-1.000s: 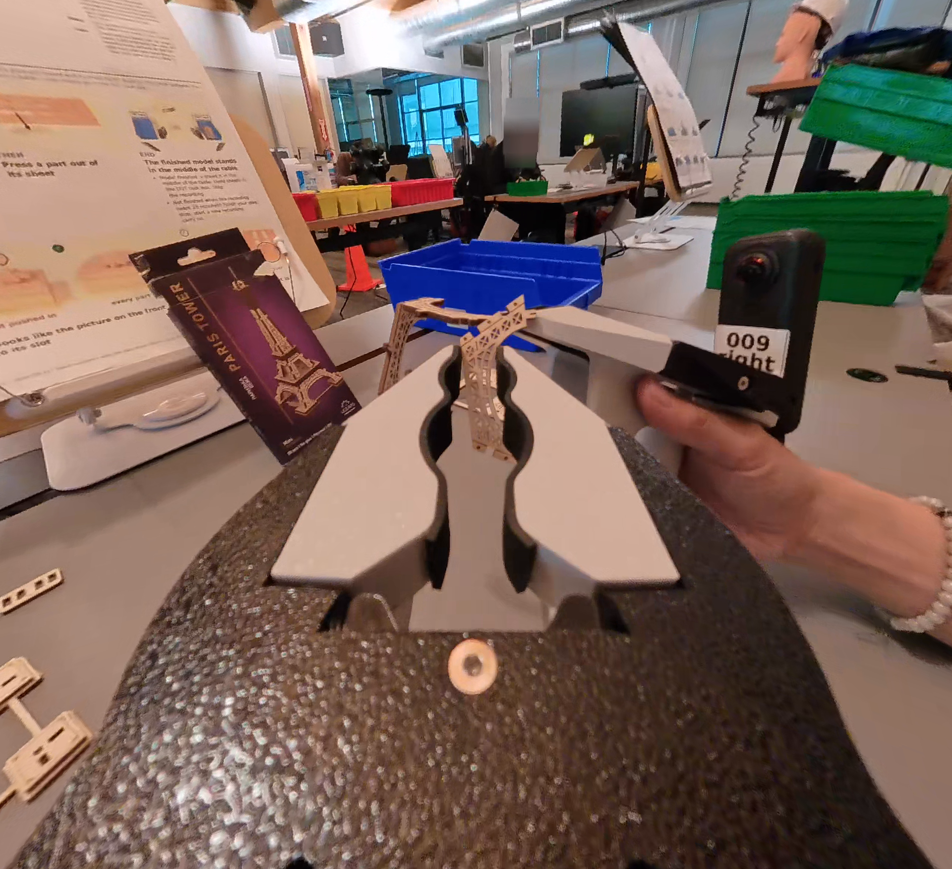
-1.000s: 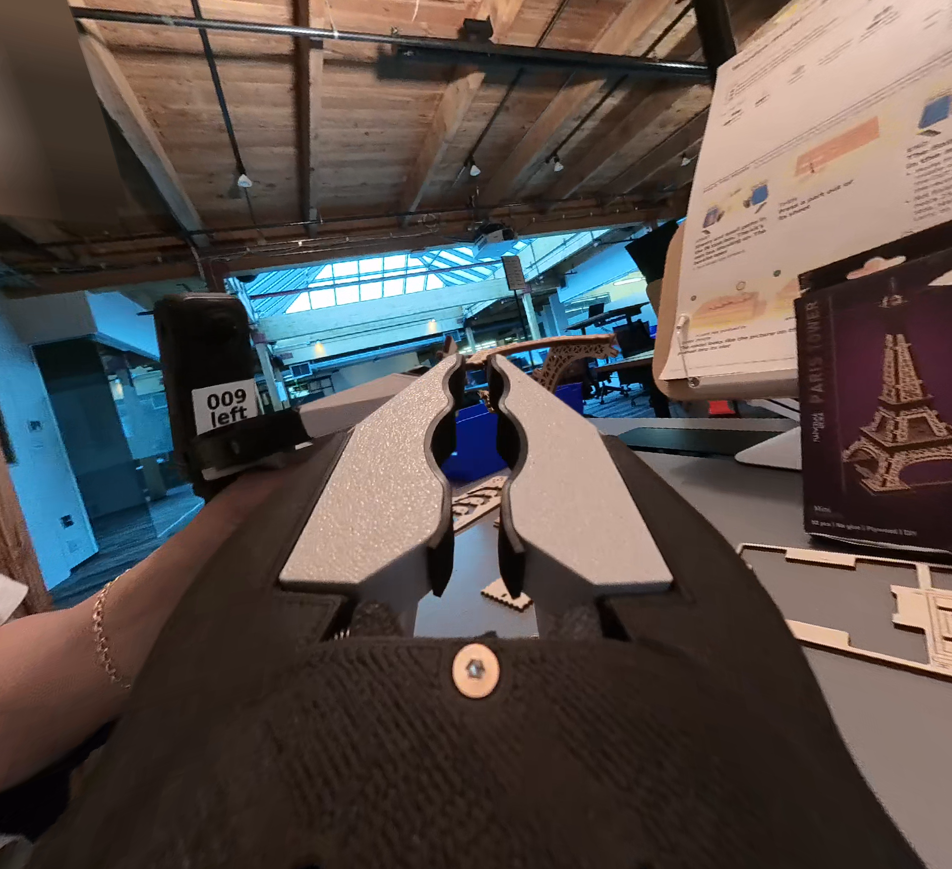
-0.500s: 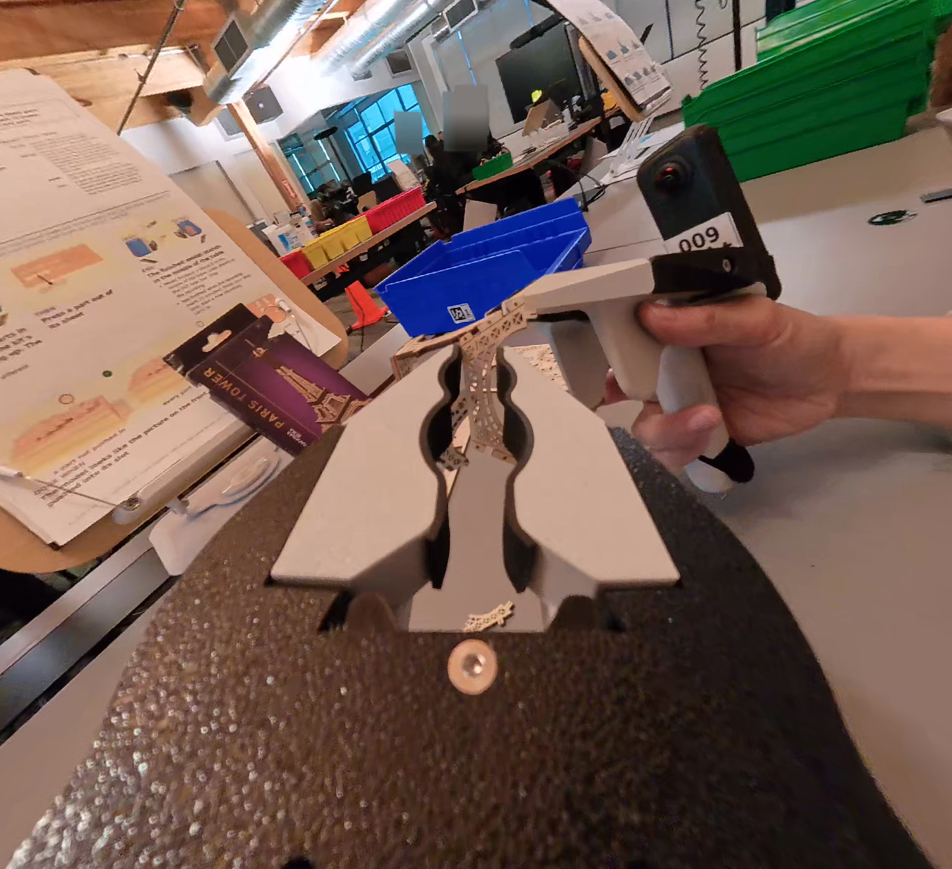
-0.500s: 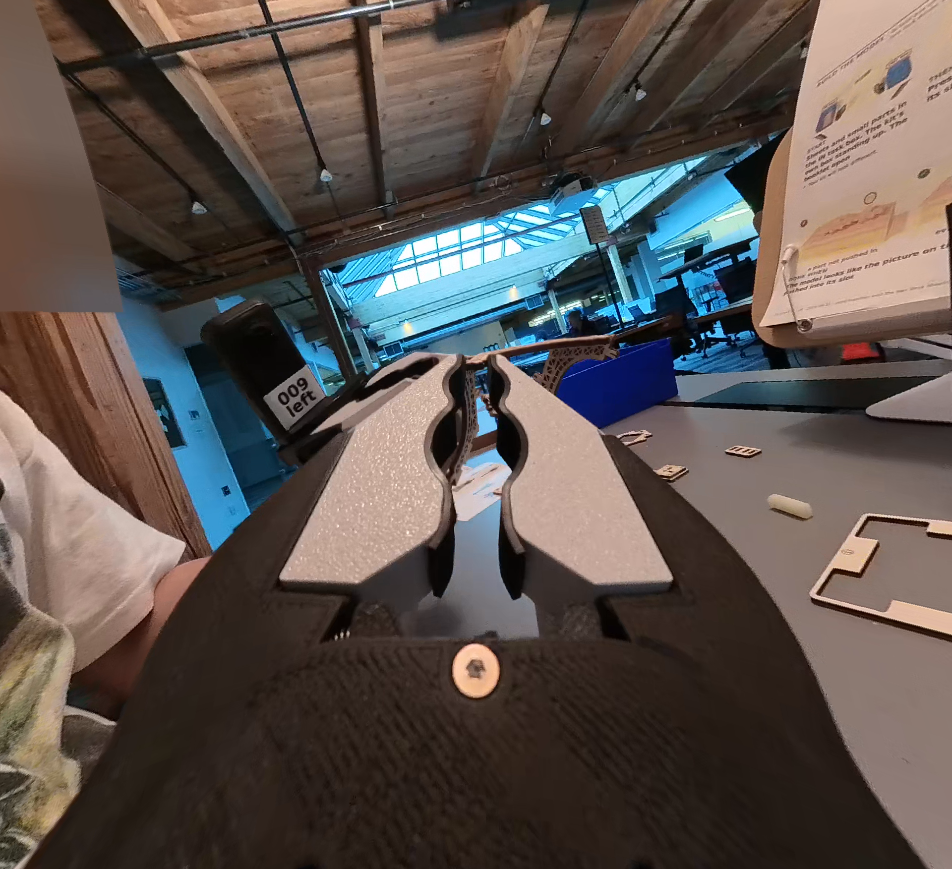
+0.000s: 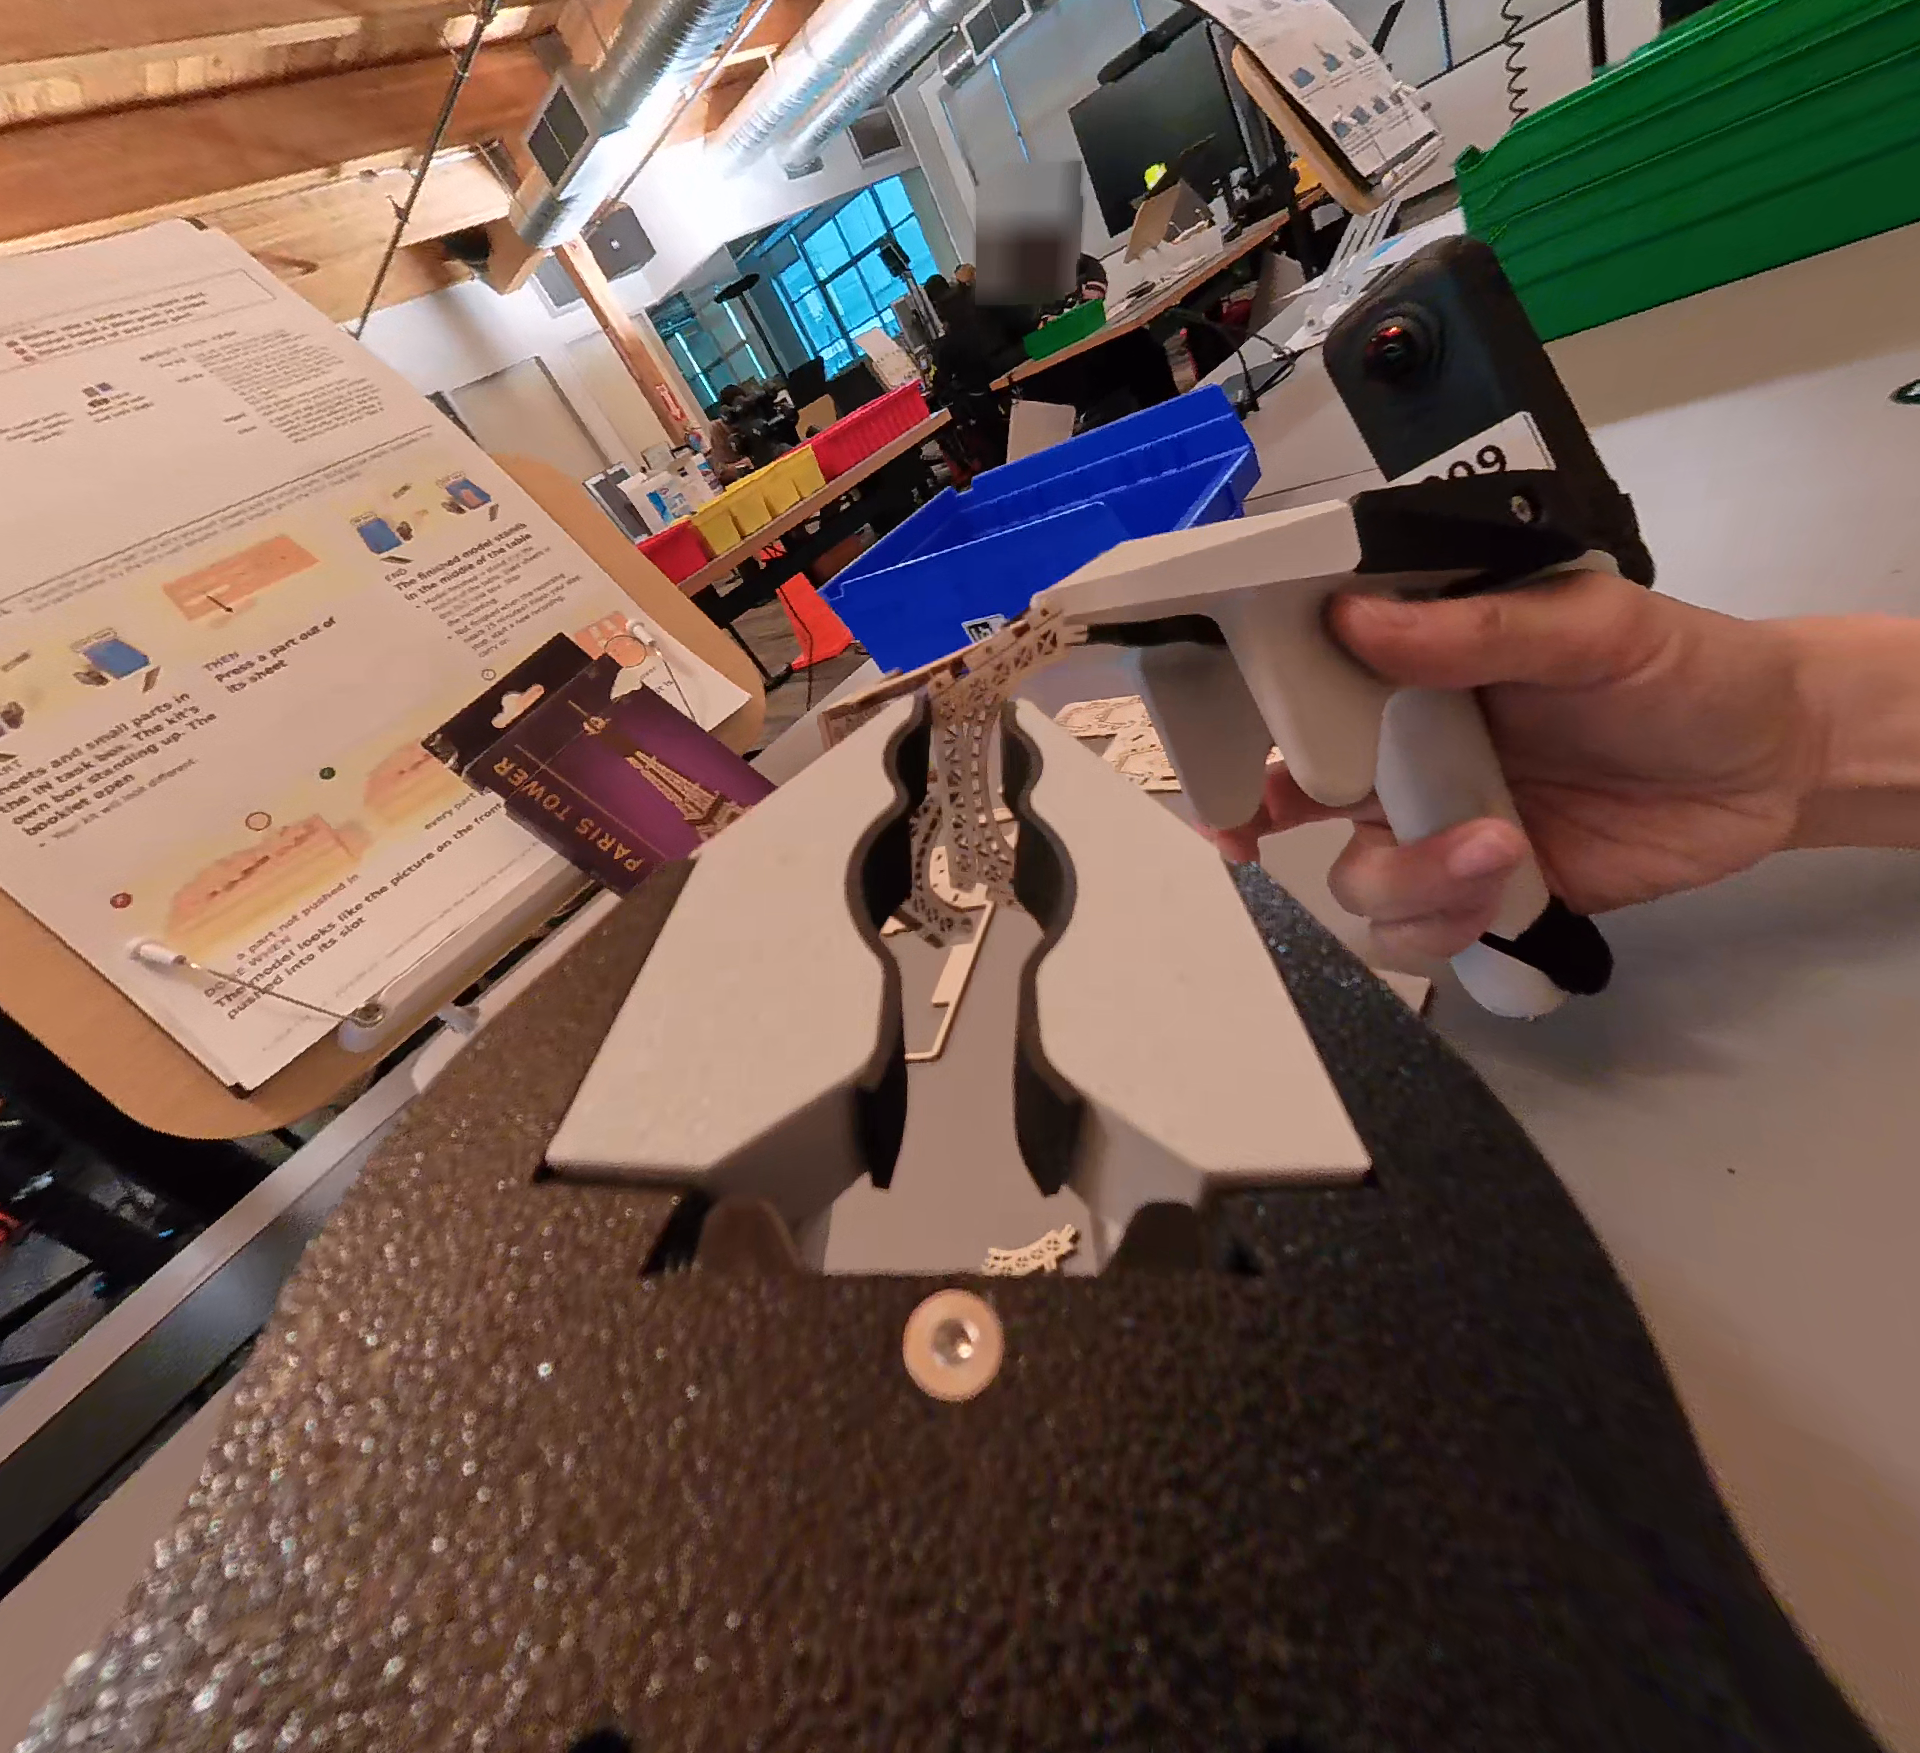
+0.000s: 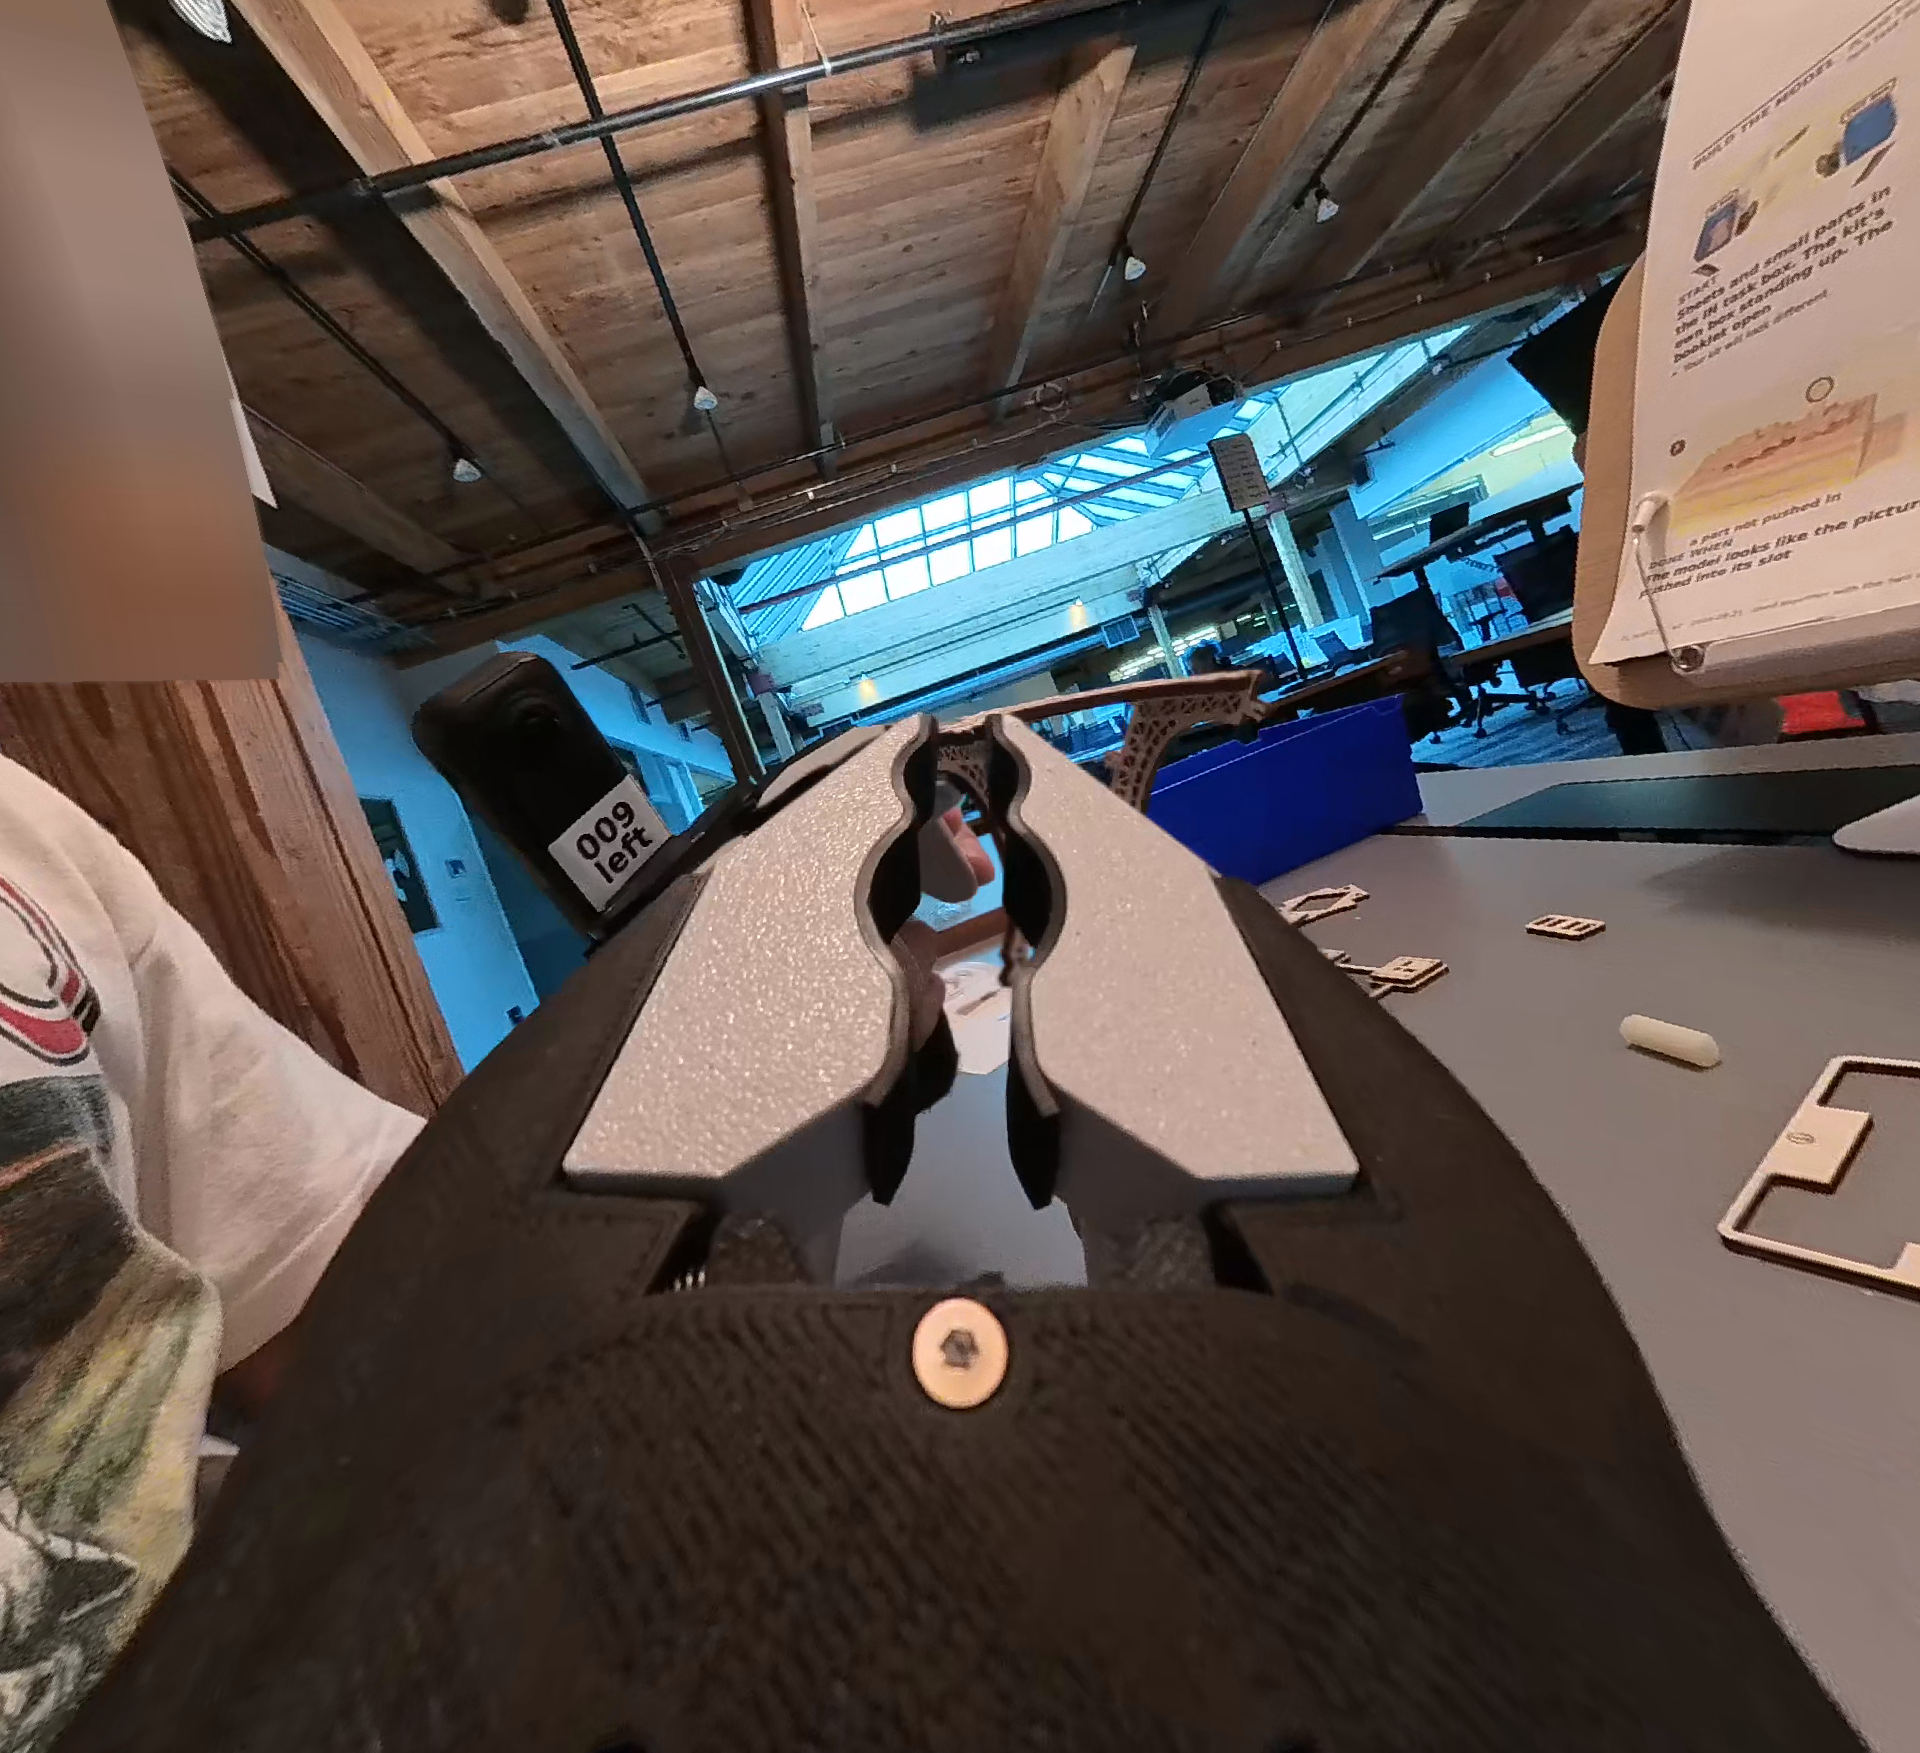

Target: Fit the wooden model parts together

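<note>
While both tools meet above the table, the wooden lattice tower part stands upright between the left tool's fingers, clenched on it near its middle; its curved foot hangs free above the grey table. The part's upper tip reaches the nose of the right tool, carried by a hand coming in from the table's right side. In the right wrist view, the right tool is closed at its tips on a dark lattice piece, with an arched lattice section jutting out to the right beyond the tips; whether the two tools grip one joined assembly or separate pieces cannot be told.

Loose items on the table:
- small lattice scrap, lying near the base of the left tool's fingers;
- punched-out wooden sheet frame, near the right edge;
- small wooden cut-outs, toward the far edge;
- white capsule-shaped piece, between cut-outs and frame.

Surroundings:
- blue bin, at the far edge;
- purple kit box, leaning at the far left;
- instruction sheet on a stand, beside the box;
- green crates, far right.
</note>
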{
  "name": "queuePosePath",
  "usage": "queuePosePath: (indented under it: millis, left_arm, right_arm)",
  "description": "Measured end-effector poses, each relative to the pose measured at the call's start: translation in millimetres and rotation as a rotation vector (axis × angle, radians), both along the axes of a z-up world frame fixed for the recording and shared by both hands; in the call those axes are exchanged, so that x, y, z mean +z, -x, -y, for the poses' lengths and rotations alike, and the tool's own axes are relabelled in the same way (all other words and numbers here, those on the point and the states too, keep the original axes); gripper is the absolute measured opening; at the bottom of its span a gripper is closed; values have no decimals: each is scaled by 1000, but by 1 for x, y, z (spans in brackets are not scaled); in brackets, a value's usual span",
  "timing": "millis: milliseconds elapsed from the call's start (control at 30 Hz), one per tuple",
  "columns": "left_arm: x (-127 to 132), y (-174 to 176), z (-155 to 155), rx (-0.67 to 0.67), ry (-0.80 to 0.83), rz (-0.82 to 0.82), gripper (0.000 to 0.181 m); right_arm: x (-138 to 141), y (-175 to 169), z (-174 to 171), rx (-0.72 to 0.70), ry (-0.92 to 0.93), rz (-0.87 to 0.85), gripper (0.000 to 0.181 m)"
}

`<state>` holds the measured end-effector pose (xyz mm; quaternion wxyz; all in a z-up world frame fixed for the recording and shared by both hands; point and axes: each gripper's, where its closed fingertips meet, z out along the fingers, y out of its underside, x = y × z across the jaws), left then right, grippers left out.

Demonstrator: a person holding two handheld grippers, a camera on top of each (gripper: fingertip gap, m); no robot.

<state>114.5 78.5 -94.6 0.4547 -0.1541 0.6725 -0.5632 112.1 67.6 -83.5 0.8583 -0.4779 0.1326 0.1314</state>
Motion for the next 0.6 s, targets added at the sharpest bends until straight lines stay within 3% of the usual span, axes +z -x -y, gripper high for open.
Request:
queuePosePath:
  millis: [33, 367, 600]
  left_arm:
    - [0, 0, -1, 10, -7, 8, 10]
    - [-3, -1, -2, 17, -37, -2, 11]
    - [-1, 0, -3, -5, -11, -19, 11]
  right_arm:
    - [-1, 1, -1, 2, 7, 4, 6]
    - [-5, 3, -4, -56, 76, 94, 6]
    - [-6, 4, -8, -31, 80, 69, 6]
